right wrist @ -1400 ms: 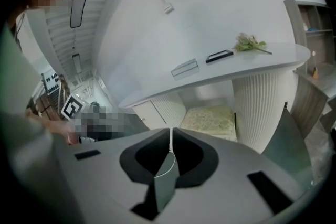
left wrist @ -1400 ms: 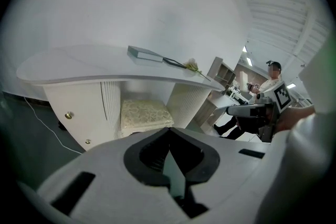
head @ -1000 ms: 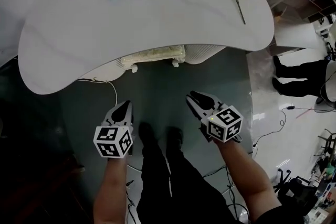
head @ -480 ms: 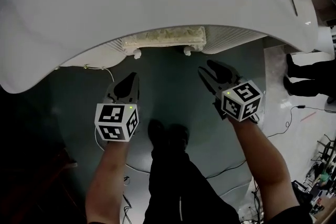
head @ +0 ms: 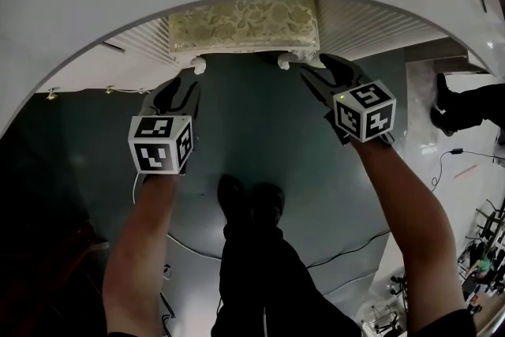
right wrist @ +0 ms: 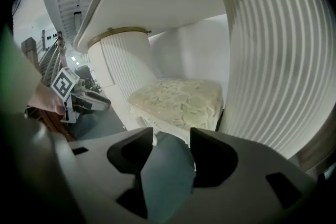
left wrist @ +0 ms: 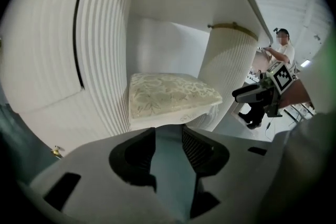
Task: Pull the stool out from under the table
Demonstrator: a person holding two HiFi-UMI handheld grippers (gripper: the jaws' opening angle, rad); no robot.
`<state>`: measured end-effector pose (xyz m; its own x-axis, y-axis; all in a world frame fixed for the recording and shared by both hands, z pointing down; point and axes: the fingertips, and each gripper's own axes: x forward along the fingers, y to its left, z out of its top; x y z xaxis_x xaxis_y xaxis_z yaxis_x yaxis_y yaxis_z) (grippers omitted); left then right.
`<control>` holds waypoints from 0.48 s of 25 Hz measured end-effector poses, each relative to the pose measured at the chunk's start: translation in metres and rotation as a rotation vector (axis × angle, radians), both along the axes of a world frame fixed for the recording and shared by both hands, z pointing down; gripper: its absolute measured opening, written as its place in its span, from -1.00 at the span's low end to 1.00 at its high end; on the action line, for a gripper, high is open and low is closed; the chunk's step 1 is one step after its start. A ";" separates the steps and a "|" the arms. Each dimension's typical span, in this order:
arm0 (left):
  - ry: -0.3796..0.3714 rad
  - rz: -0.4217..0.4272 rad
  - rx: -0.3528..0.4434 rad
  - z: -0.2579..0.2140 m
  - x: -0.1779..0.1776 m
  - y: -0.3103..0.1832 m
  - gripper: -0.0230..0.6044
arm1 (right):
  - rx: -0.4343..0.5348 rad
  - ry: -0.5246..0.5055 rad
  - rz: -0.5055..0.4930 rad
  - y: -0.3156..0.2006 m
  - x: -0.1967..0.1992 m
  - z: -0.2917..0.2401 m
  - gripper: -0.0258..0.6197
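White tabletop (head: 95, 4) arches over a dark floor (head: 252, 130), and the stool (head: 245, 24) sits tucked beneath it between two fluted pedestals (left wrist: 110, 44). It lies straight ahead of both hands, its cushion's long side running across from one to the other. The left gripper (head: 180, 87) and right gripper (head: 322, 69) each face a front corner. Both sets of jaws have just been opening and stand spread with nothing between them. The right one looks slightly nearer, just beside its corner.
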<state>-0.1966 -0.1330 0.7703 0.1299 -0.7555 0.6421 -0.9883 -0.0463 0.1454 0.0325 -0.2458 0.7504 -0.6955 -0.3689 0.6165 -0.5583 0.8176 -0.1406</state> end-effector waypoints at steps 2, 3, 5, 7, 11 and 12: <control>-0.024 0.011 -0.021 0.012 -0.005 -0.004 -0.33 | -0.005 0.003 0.016 -0.011 0.001 0.009 -0.16; -0.039 0.010 -0.030 0.017 -0.010 -0.006 -0.30 | -0.001 0.014 0.016 -0.015 0.000 0.014 -0.14; -0.066 -0.007 -0.039 0.024 -0.025 -0.013 -0.27 | 0.020 0.053 0.007 -0.024 -0.002 0.024 -0.10; -0.093 -0.020 -0.035 0.029 -0.038 -0.022 -0.22 | 0.046 0.096 0.006 -0.033 0.000 0.032 -0.09; -0.176 -0.012 -0.069 0.030 -0.056 -0.032 -0.17 | 0.063 0.146 -0.001 -0.040 0.000 0.046 -0.08; -0.192 -0.005 -0.076 0.032 -0.059 -0.034 -0.16 | 0.072 0.165 -0.010 -0.041 -0.001 0.050 -0.07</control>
<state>-0.2554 -0.1673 0.8024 -0.0042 -0.7047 0.7095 -0.9984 -0.0370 -0.0427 0.0314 -0.2867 0.8004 -0.5912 -0.4097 0.6947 -0.5606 0.8280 0.0113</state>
